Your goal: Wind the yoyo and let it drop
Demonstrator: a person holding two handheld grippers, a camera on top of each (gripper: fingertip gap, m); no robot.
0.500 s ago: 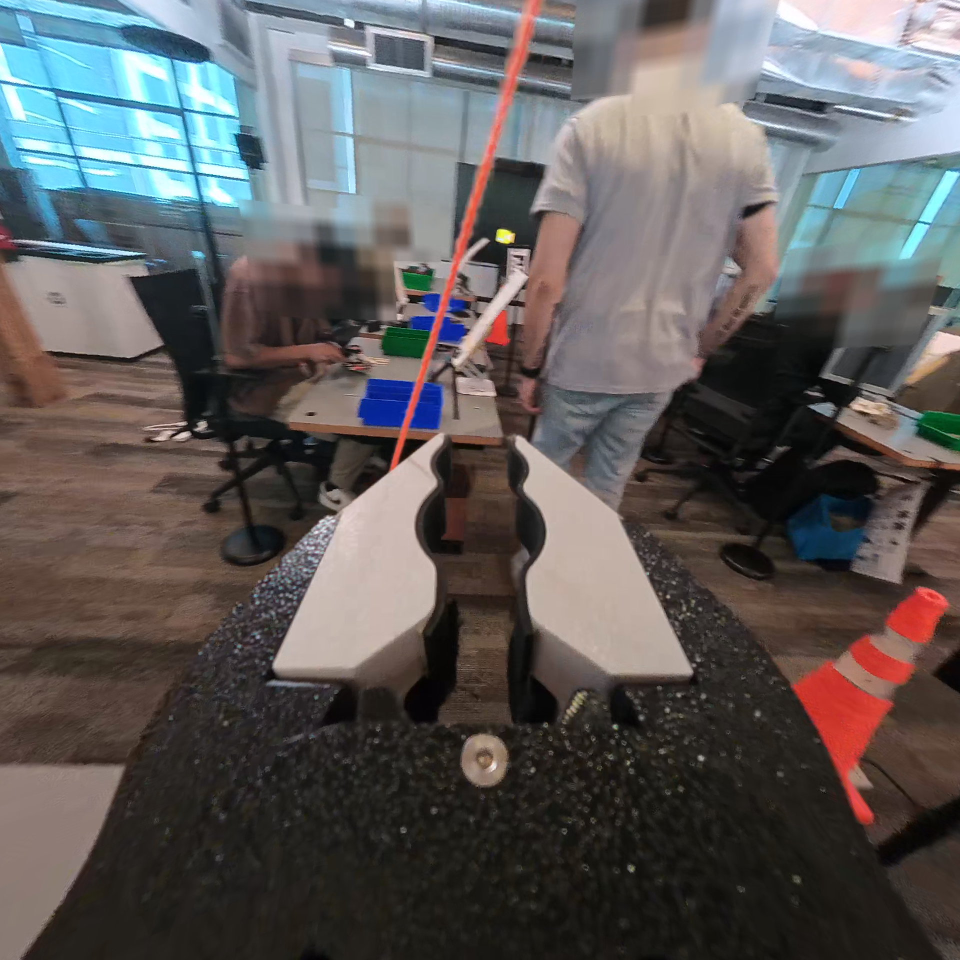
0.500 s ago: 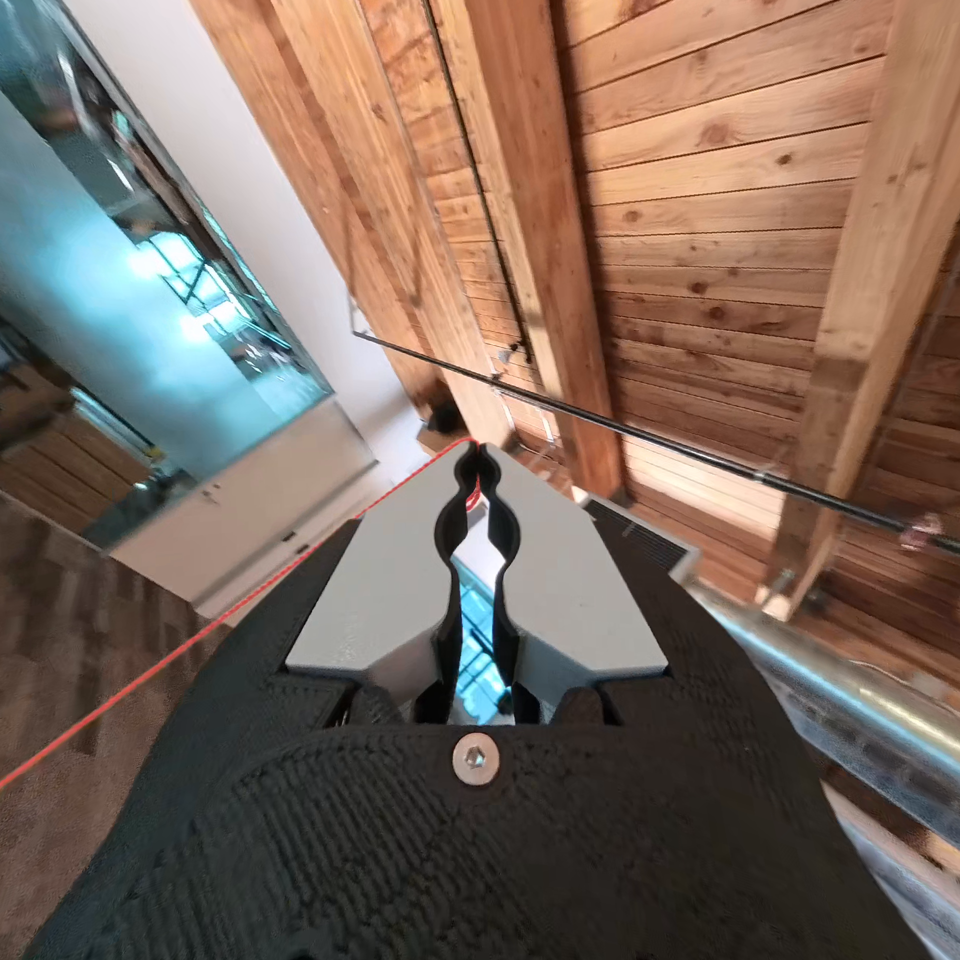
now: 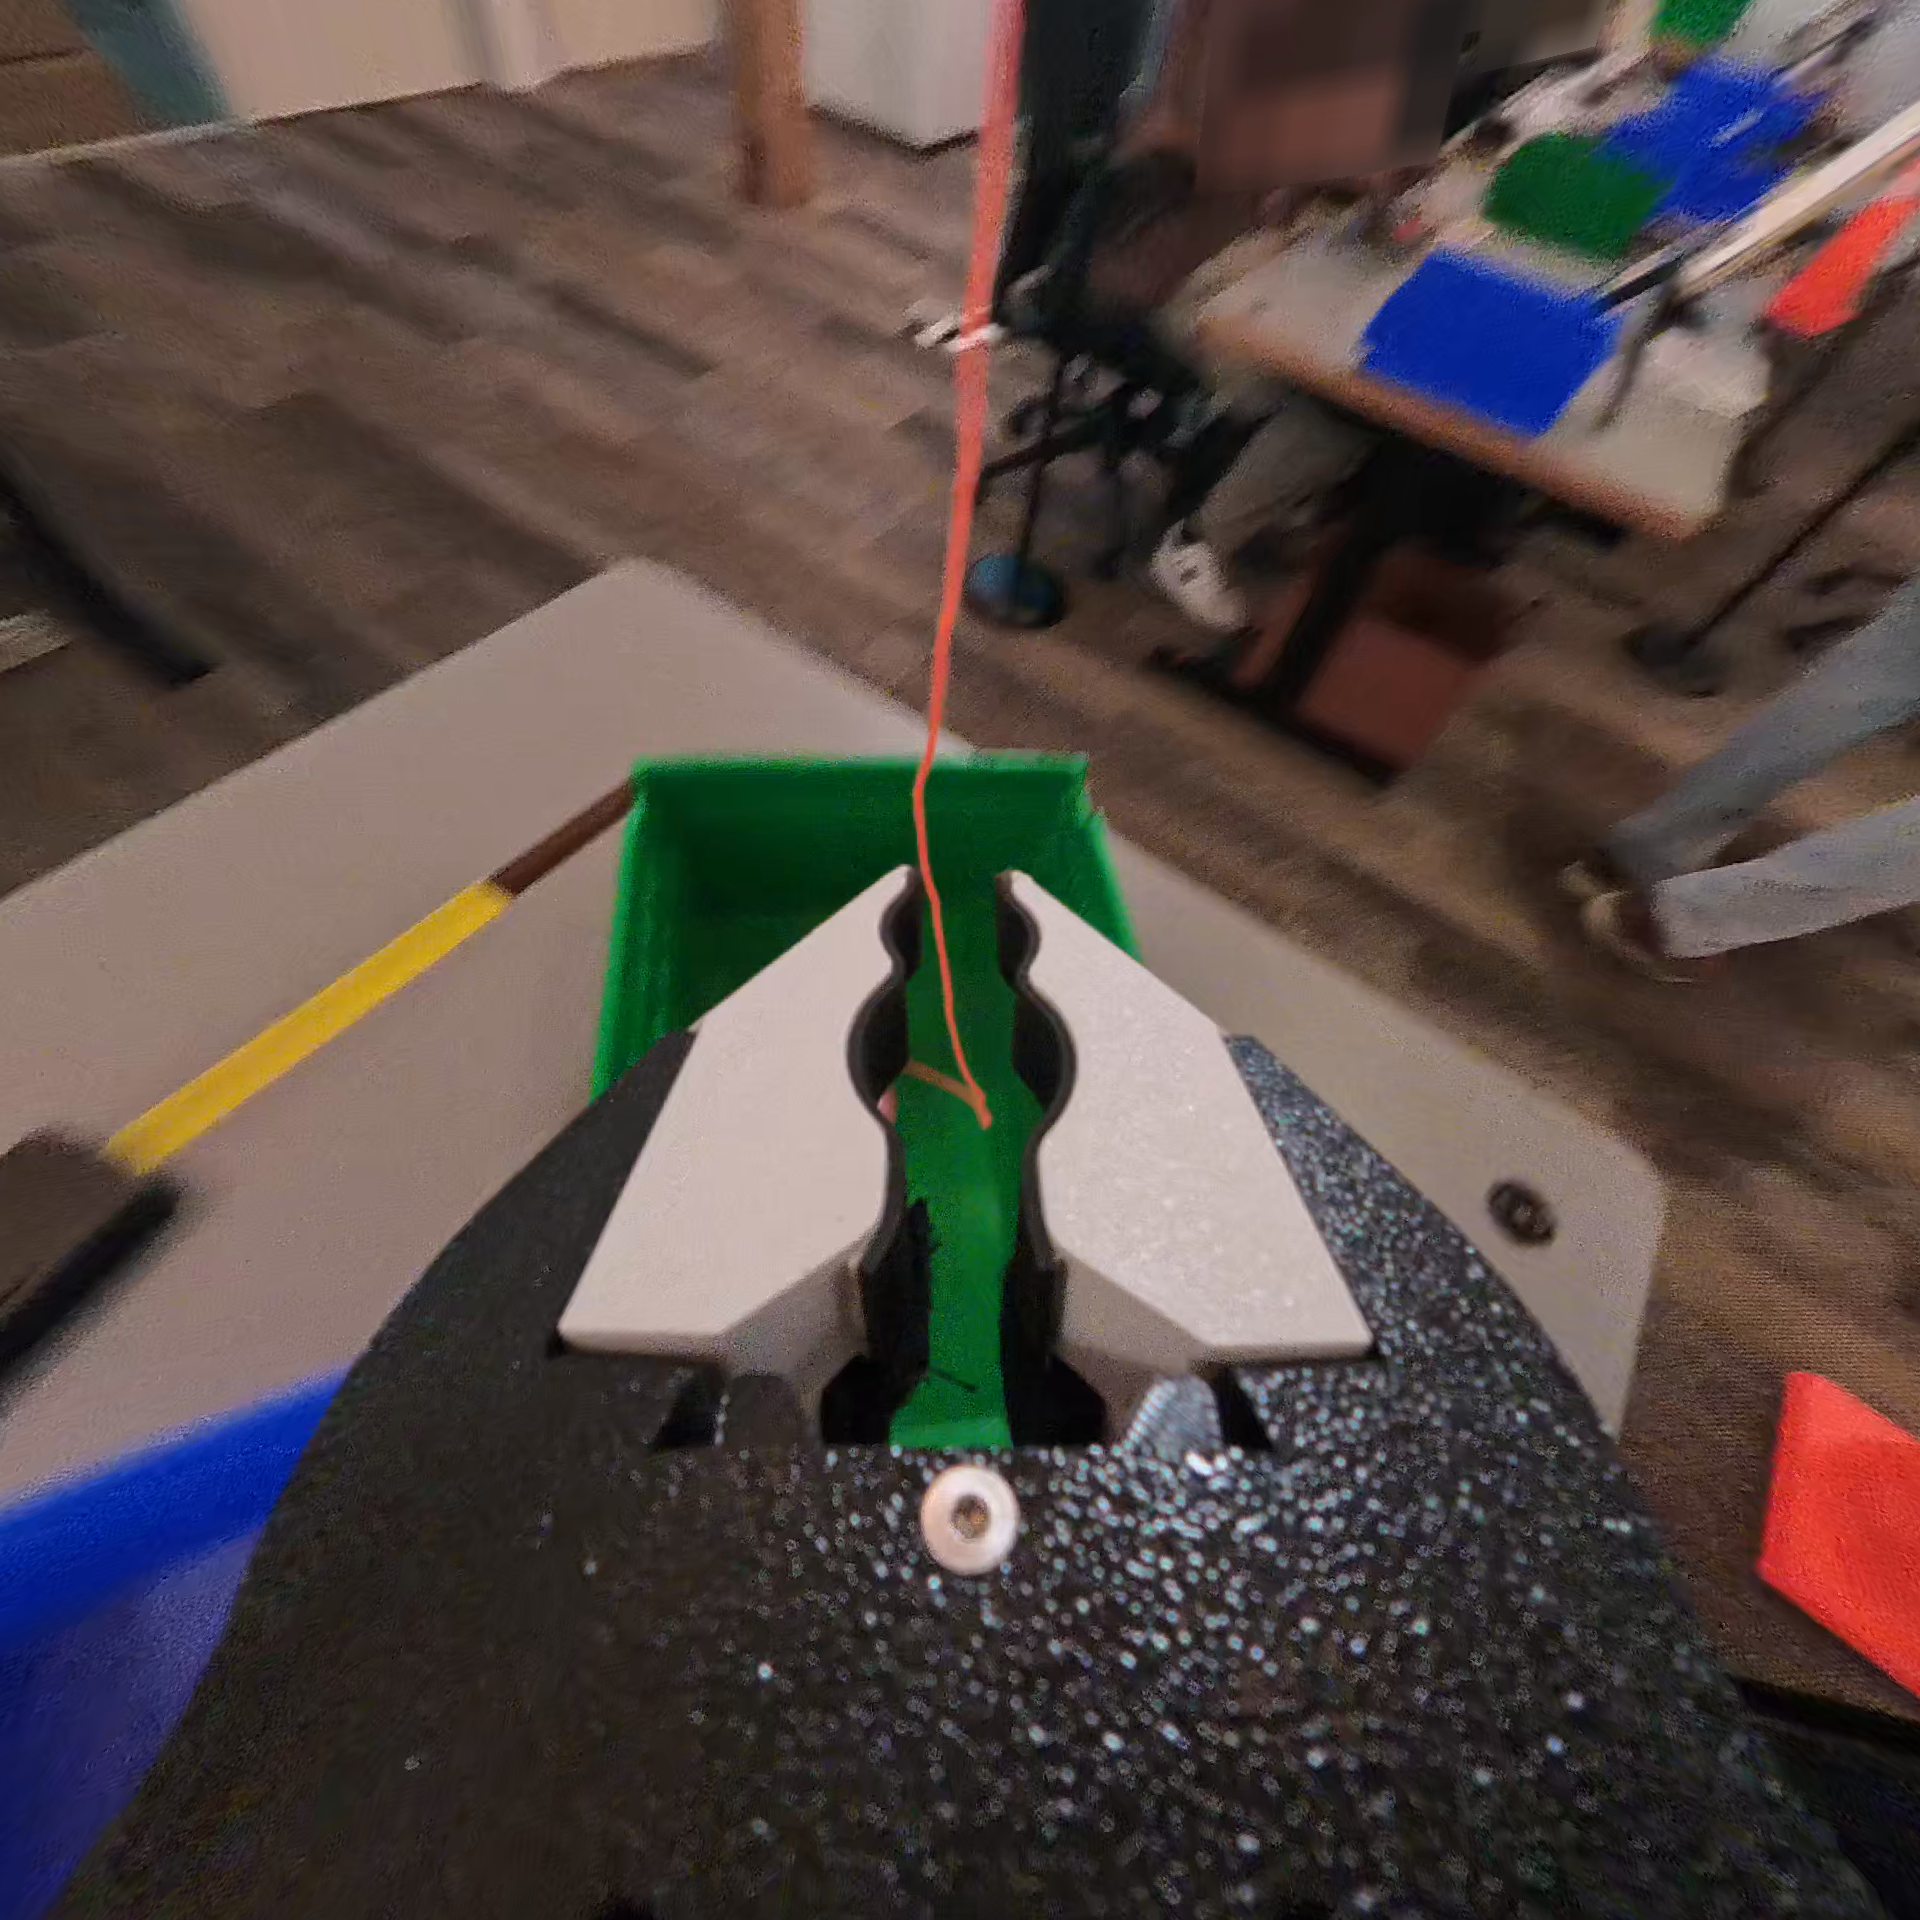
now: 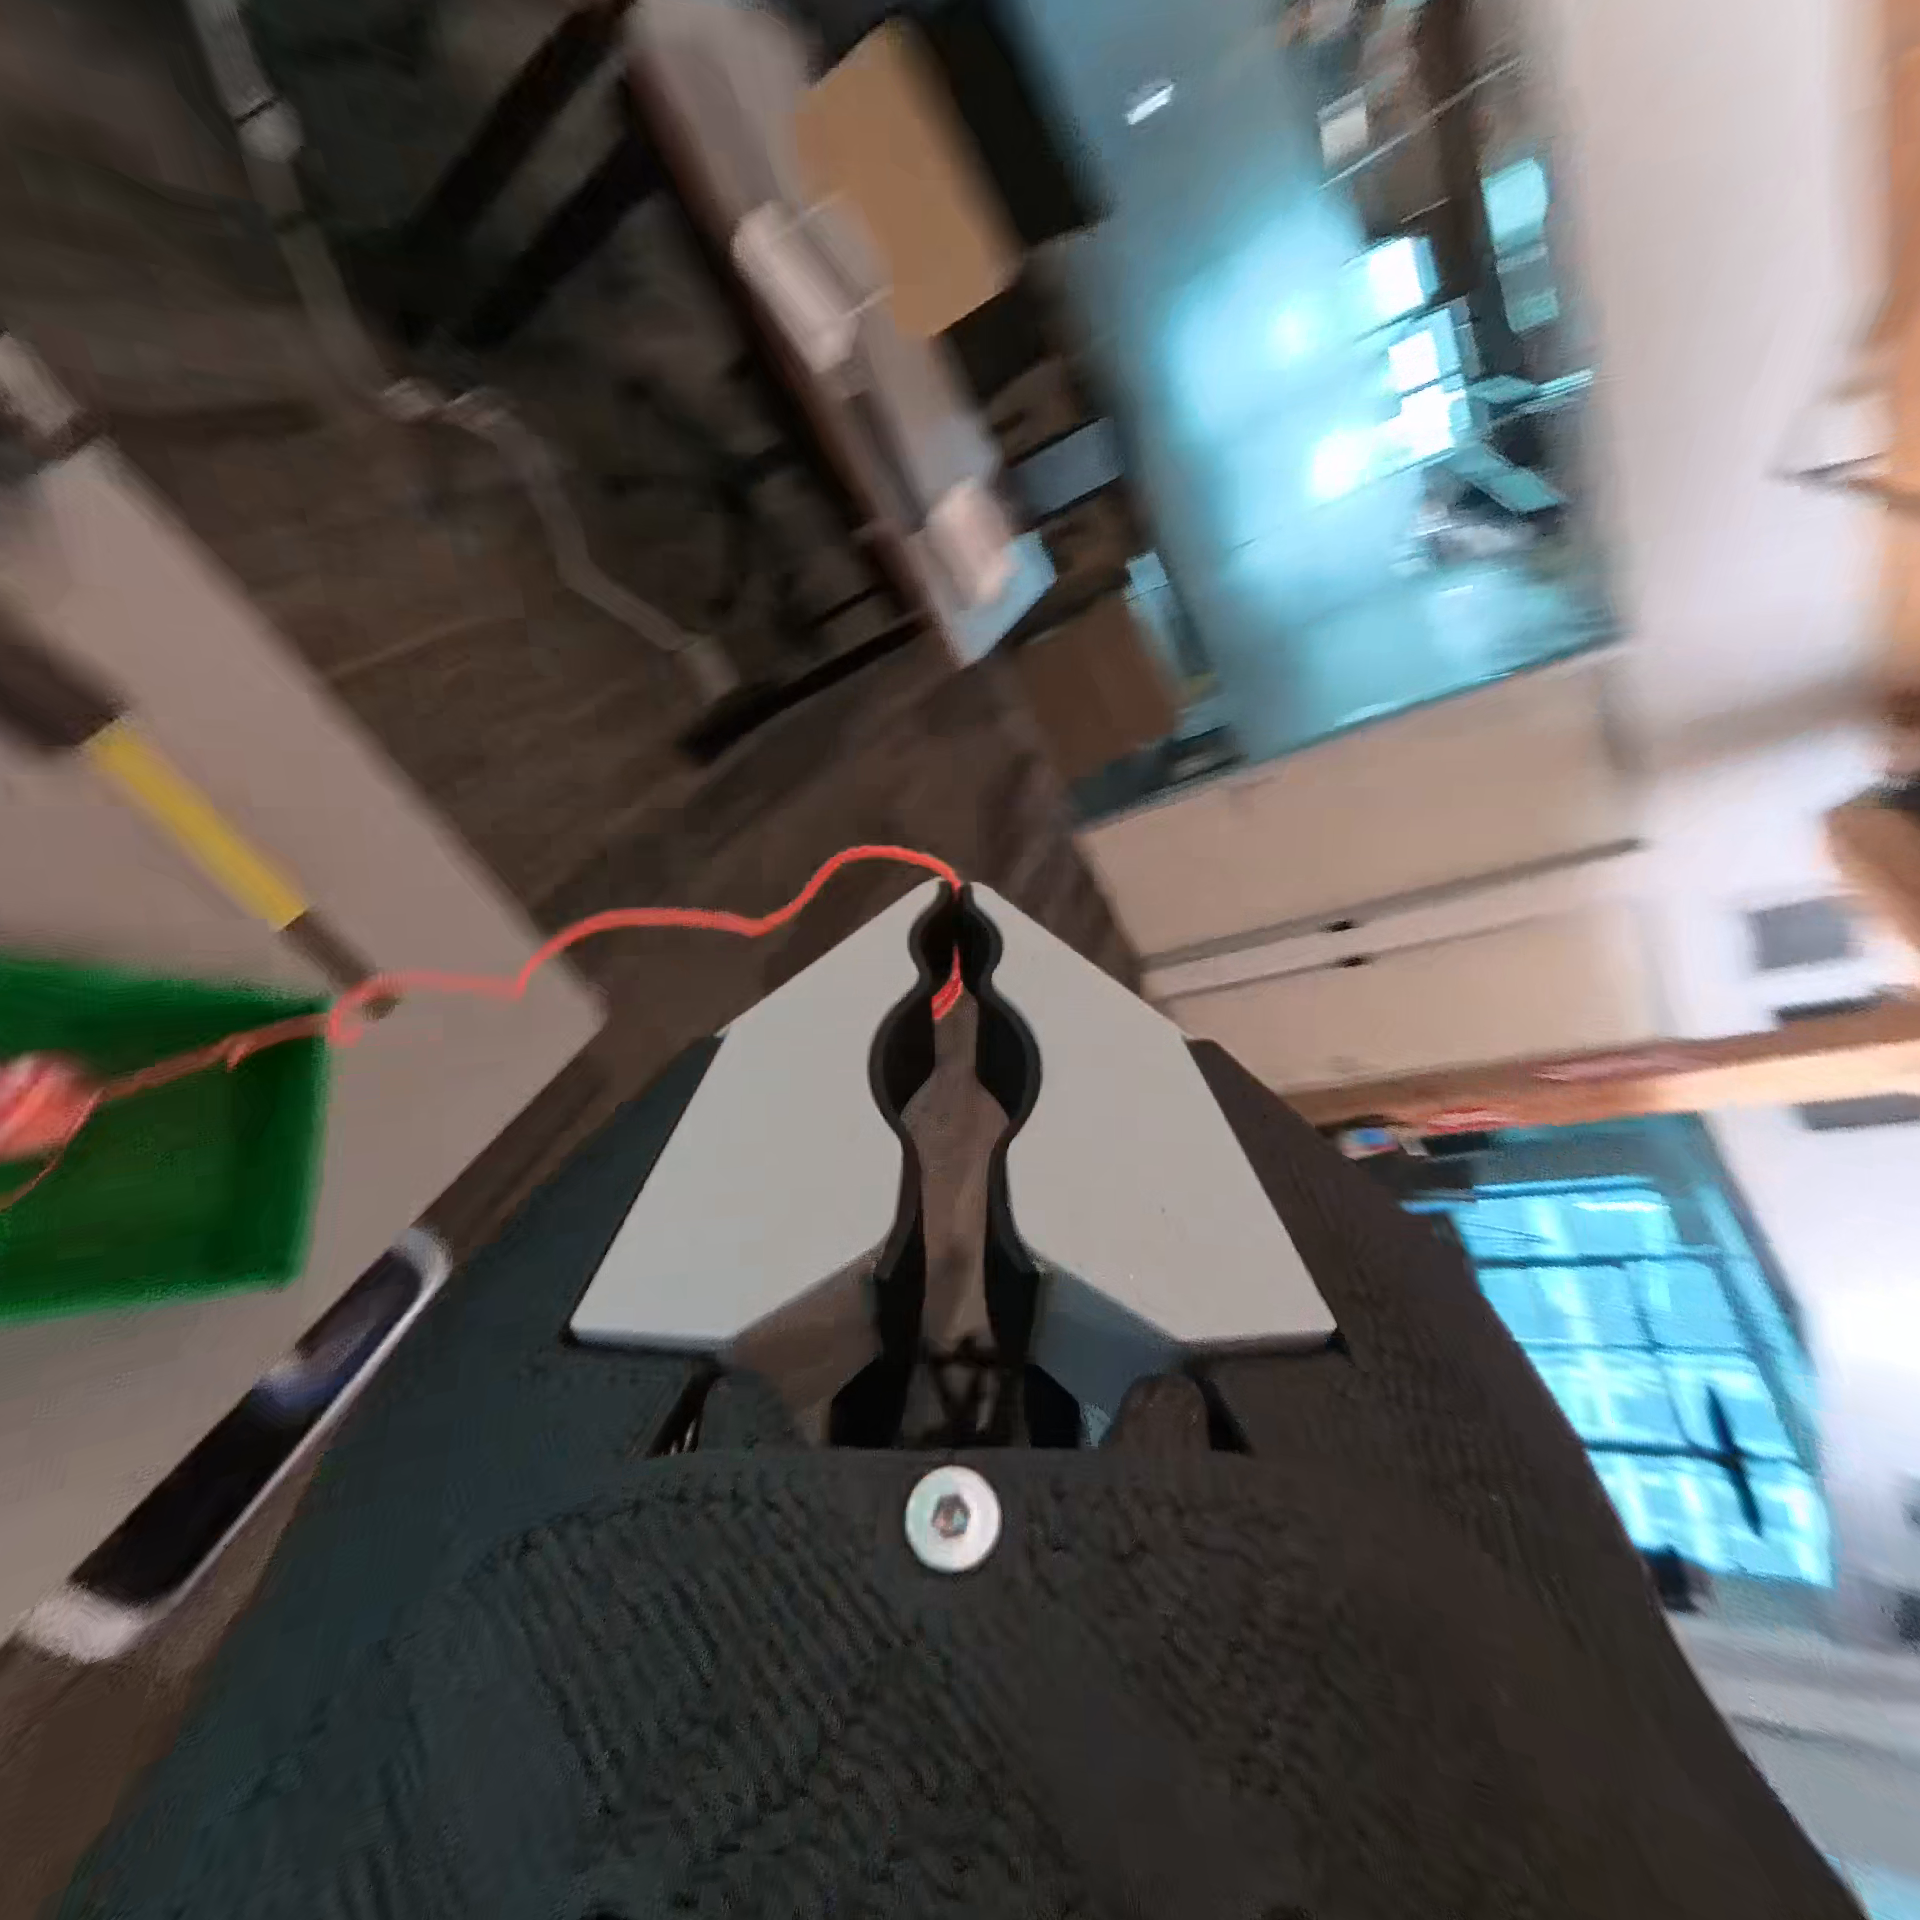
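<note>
With the string (image 4: 665, 920) gone slack since half a second ago, the yoyo (image 4: 36, 1091) lies in the green bin (image 3: 862, 831), the right gripper (image 4: 954, 896) stays pinched on the string end, and the left gripper (image 3: 958, 883), now lowered over the bin, gapes empty, so rewinding follows.

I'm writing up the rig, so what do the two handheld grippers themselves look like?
Both look alike: the left gripper and the right gripper have light grey wedge-shaped fingers with wavy black inner pads, set in a rough black body with one silver hex screw. No cables or sleeves show.
</note>
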